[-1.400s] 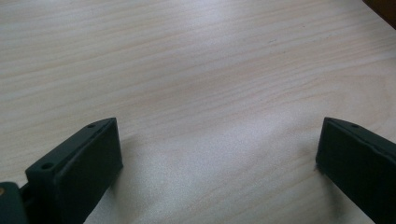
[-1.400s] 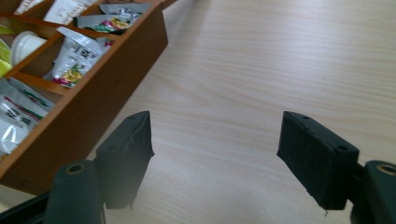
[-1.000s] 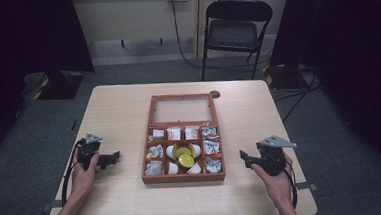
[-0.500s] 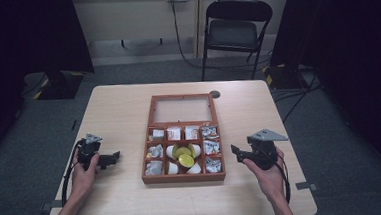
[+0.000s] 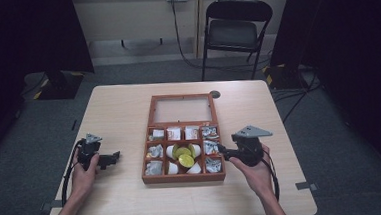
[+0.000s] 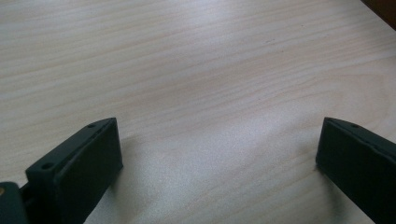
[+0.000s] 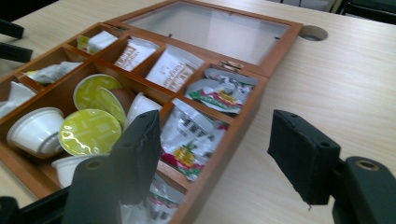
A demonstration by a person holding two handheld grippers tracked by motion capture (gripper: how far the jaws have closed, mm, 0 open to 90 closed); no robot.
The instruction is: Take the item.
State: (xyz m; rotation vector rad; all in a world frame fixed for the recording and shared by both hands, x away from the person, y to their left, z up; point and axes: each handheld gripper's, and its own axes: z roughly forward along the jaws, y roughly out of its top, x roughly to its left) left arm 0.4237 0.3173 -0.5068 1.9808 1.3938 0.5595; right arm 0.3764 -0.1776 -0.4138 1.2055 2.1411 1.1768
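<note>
- The right gripper [image 7: 212, 154] hovers at the wooden box's [image 7: 254, 95] right edge; its jaws have just been closing, yet stand apart with nothing gripped
- The foil sachet [image 7: 189, 140] there is probably light, crinkly, slippery; pinch its raised edge
- The left gripper [image 6: 217, 158] gapes empty over the table [image 6: 187, 70]

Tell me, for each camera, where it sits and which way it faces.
High view: fixed above the person's side, looking forward and down on the table; both forearms, left gripper and right gripper show.
Left gripper view: rides the left gripper, looking down at bare tabletop between its open jaws.
Right gripper view: rides the right gripper, facing the wooden box across its right edge, jaws apart.
Shared: high and right gripper views both show the box and yellow-lidded capsules.
</note>
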